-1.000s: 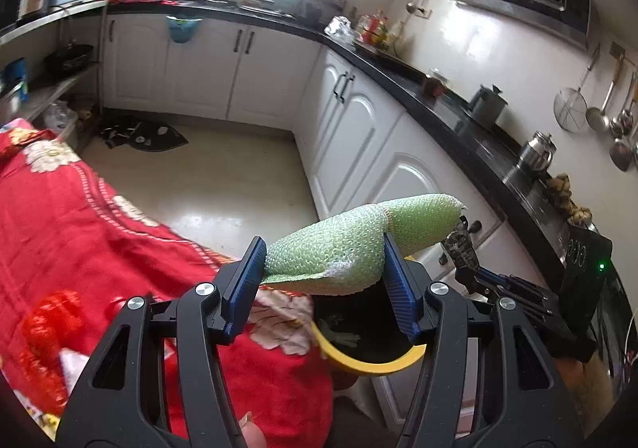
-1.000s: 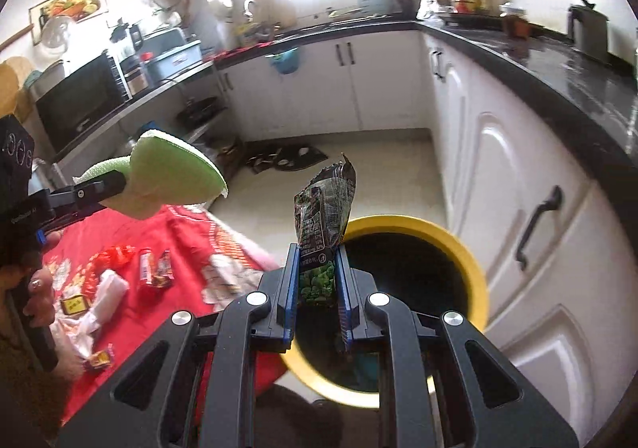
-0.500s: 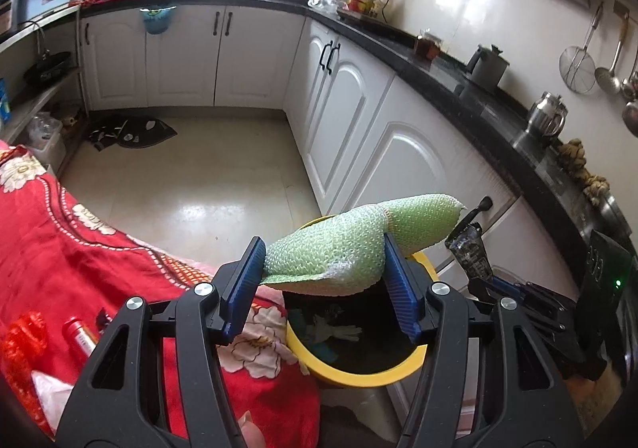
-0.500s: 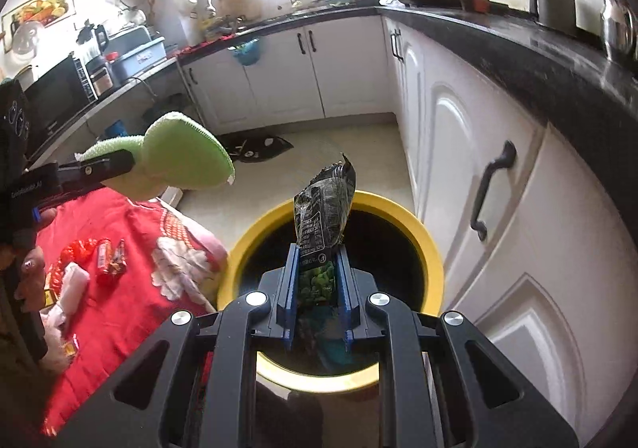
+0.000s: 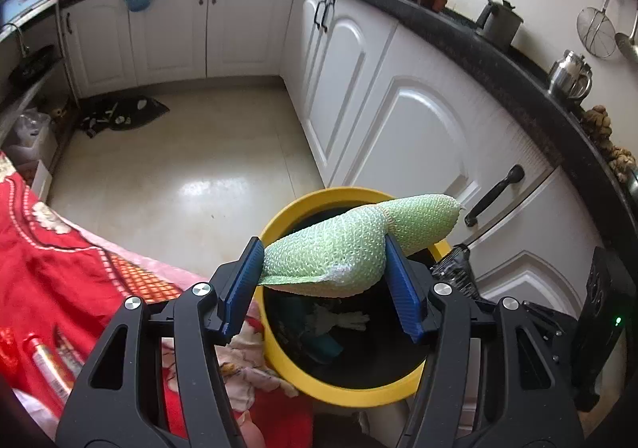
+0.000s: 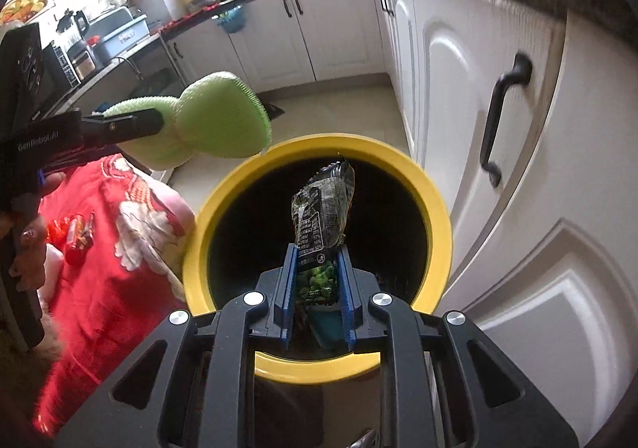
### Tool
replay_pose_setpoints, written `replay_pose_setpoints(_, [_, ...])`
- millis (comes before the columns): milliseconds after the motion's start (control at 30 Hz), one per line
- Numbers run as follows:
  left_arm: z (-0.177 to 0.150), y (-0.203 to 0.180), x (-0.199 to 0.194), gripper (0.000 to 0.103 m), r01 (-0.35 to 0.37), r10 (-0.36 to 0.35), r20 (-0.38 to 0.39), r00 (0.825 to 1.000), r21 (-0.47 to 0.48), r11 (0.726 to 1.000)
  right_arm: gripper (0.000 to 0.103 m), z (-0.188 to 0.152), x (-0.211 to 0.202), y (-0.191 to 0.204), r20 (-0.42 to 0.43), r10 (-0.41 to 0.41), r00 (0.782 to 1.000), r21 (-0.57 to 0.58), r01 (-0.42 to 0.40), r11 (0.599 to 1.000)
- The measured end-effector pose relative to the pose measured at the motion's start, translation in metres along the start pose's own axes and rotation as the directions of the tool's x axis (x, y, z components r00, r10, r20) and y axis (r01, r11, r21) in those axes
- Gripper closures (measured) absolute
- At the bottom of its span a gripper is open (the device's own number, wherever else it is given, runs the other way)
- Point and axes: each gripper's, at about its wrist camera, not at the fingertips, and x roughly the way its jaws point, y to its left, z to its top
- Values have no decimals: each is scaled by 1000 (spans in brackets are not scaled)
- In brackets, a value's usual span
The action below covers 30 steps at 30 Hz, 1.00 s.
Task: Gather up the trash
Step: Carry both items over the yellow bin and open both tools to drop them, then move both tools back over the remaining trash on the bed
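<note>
My left gripper [image 5: 323, 268] is shut on a green foam net sleeve [image 5: 351, 248] and holds it over the near rim of a yellow-rimmed trash bin [image 5: 275, 348]. The sleeve [image 6: 215, 125] also shows in the right wrist view, left of the bin [image 6: 438, 216]. My right gripper [image 6: 317, 276] is shut on a dark snack wrapper [image 6: 323, 208] with green peas printed on it, held upright above the bin's opening. Some trash lies inside the bin.
A table with a red flowered cloth [image 5: 71, 268] stands left of the bin and carries several small wrappers [image 6: 77, 236]. White cabinet doors [image 6: 478, 69] with black handles stand close on the right. Pale floor [image 5: 179, 168] lies beyond.
Both grippers have moved from over the table edge to above the bin, each keeping its hold. The bin now fills the middle of both views.
</note>
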Motion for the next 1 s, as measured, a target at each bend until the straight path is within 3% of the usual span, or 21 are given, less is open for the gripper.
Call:
replay_pose_setpoints(333, [-1, -3, 39, 50, -7, 8, -89, 996, 11, 1000, 82, -9, 26, -10, -56, 17, 998, 26, -16, 1000])
replay_pose_setpoints(533, [-7, -3, 50, 45, -24, 25, -128, 991, 14, 1000, 68, -11, 34, -10, -81, 24, 996, 27, -21, 999])
replay_pose_setpoints(667, [-9, 0, 43, 26, -38, 37, -123, 992, -3, 999, 57, -12, 33, -13, -80, 5, 997, 41, -2, 999])
replay_pose_setpoints(800, [-10, 4, 32, 14, -51, 48, -111, 993, -23, 998, 50, -13, 30, -15, -73, 3, 997, 58, 1, 998])
replay_pose_setpoints(1000, [-13, 8, 3, 11, -61, 58, -53, 997, -53, 997, 40, -9, 19, -7, -44, -7, 999, 48, 9, 999])
